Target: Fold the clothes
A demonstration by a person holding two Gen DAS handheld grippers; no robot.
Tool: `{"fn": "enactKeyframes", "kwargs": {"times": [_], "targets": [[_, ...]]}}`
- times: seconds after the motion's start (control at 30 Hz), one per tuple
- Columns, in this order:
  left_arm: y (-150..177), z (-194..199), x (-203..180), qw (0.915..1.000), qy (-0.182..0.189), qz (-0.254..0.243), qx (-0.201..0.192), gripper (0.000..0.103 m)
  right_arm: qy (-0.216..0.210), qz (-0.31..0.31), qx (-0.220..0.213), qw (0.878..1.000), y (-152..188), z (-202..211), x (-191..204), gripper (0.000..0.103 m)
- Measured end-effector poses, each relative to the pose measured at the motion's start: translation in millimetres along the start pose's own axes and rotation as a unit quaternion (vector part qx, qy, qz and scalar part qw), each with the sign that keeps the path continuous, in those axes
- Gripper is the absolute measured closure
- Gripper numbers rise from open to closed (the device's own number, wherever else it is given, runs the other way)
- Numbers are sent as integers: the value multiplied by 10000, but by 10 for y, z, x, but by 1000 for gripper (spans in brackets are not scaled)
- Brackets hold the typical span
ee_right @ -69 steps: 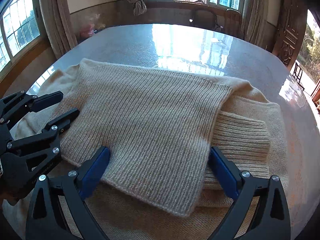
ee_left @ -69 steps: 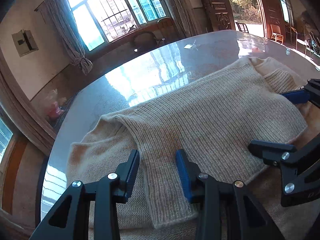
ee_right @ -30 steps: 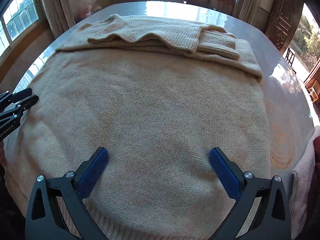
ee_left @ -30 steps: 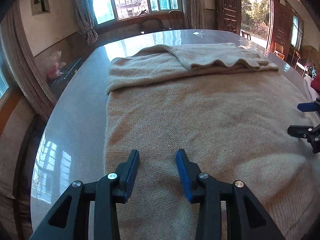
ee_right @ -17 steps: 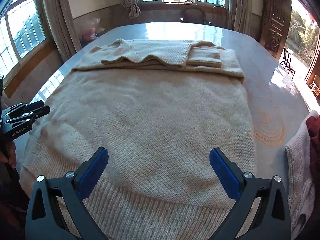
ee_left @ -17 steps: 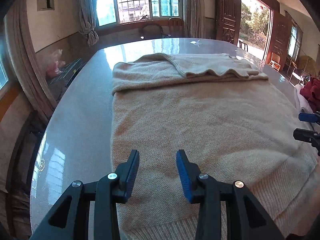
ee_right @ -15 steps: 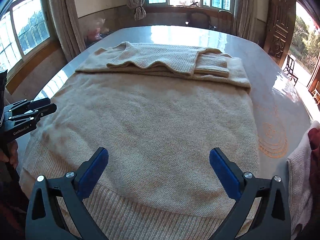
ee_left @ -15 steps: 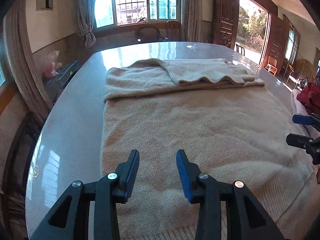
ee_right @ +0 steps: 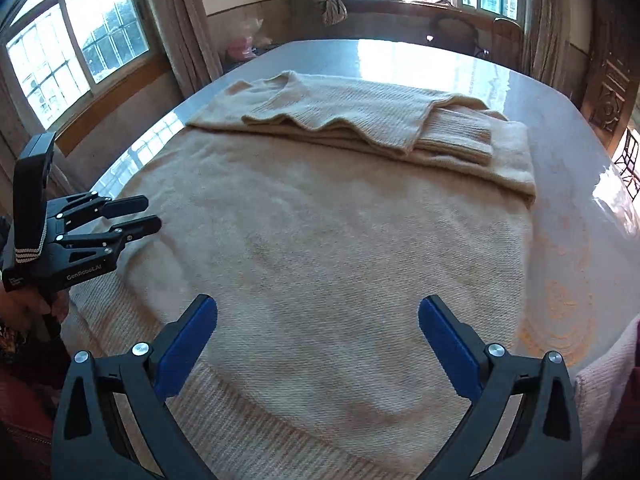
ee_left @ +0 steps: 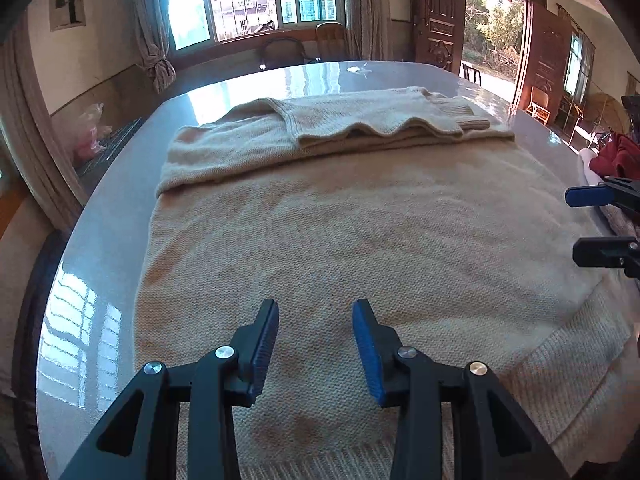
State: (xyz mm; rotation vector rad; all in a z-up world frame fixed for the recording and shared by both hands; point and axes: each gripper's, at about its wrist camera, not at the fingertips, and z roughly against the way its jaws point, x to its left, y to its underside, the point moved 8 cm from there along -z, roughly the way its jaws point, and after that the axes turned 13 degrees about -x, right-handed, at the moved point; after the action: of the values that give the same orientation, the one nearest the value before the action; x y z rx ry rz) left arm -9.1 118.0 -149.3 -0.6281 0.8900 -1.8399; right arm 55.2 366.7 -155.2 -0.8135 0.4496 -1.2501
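A beige sweater [ee_right: 320,248] lies flat on the glossy table [ee_left: 104,240], sleeves folded across its far end. Both grippers, left [ee_left: 315,350] and right [ee_right: 318,346], hover open-jawed, empty, near the hem [ee_right: 248,416], likely the next grasp for folding.

The sweater [ee_left: 360,240] lies spread on the table [ee_left: 100,248], its hem at the near edge. At the sweater's far end the sleeves [ee_right: 352,116] are folded across it, one cuff [ee_right: 460,136] lying toward the sweater's right side. The left gripper [ee_left: 314,340] hangs over the hem near the sweater's left edge; the right gripper [ee_right: 318,340] hangs over the hem further right. Right of the sweater, at the table's edge, lie other clothes [ee_left: 612,160]. Beyond the table's far end stand chairs [ee_left: 284,50] under the windows [ee_left: 256,0].
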Motion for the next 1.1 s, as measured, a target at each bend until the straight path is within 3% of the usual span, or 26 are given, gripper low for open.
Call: {"fn": "enactKeyframes", "kwargs": {"times": [0.03,0.1,0.13,0.2,0.33,0.5,0.53,0.67,0.77,0.83,0.9,1.03,1.1], "targets": [[-104,2,-133,9998,157,-86,-113,64,87,-157,15,9998,-68,21,-226,16],[-308,8,-431,9977,480,-320,-345,64,210,-464,69,9987,-175,25,-640,69],[-400,9,-653,9950,692,-558,-460,64,248,-608,103,9978,-215,8,-821,74],[-515,-5,-1156,9856,1172,-1065,-597,64,324,-895,171,9953,-296,-27,-1185,75],[-506,-85,-2035,9621,1881,-1861,-657,64,-351,-1339,286,9900,-388,-229,-1301,74],[-193,-140,-2642,9372,2458,-2453,-327,64,-687,-1146,722,9884,-297,-480,-1216,74],[-132,-131,-2657,9366,2513,-2429,-250,64,-656,-1113,792,9884,-262,-512,-1242,76],[-56,-72,-2584,9427,2651,-2021,-120,65,-182,-1552,380,9870,-290,-440,-1670,80],[-66,-68,-2555,9436,2767,-1819,-20,65,-123,-1853,237,9823,-355,-379,-1866,78],[-62,-46,-2568,9438,2725,-1868,-39,64,-590,-2125,117,9753,-403,-273,-1787,76],[-58,-29,-2574,9439,2687,-1917,-64,64,-866,-2324,329,9682,-324,-243,-1704,76],[-48,-41,-2527,9440,2716,-1874,-42,64,-665,-2166,594,9722,-22,-198,-1600,78],[-46,-35,-2522,9440,2716,-1874,-42,64,-537,-2317,524,9699,67,-74,-1604,78]]}}
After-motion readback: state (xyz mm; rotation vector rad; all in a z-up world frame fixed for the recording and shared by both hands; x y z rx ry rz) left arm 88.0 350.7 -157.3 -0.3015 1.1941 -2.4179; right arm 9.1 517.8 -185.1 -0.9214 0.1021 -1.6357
